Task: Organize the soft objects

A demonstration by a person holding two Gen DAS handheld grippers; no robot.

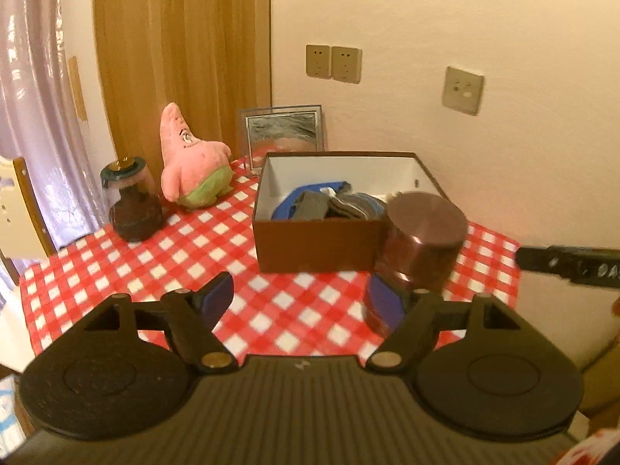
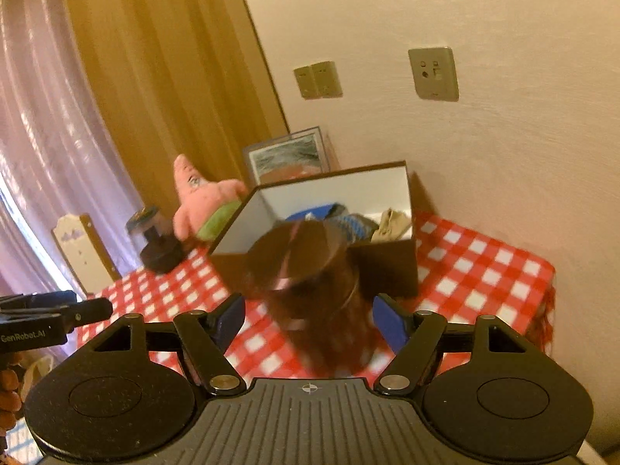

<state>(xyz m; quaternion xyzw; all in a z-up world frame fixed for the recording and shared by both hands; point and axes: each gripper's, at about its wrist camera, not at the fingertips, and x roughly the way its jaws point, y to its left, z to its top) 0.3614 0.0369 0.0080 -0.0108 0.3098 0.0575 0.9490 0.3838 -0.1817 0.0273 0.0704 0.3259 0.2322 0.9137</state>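
Observation:
A pink starfish plush (image 1: 193,162) (image 2: 197,201) sits upright at the back left of the red-checked table (image 1: 162,271). An open brown box (image 1: 317,244) (image 2: 387,267) holds grey and blue folded fabric (image 1: 329,205) (image 2: 348,221) and a beige piece (image 2: 391,224). A brown round tin (image 1: 422,232) (image 2: 306,271) stands just in front of the box. My left gripper (image 1: 301,294) is open and holds nothing, with its right pad beside the tin's base. My right gripper (image 2: 310,312) is open too; the blurred tin shows between its fingers with gaps on both sides.
A glass jar on a dark base (image 1: 131,201) (image 2: 155,240) stands left of the plush. A framed picture (image 1: 285,131) leans on the wall behind the box. A chair (image 1: 19,209) is beyond the table's left edge. Each gripper shows at the other view's edge.

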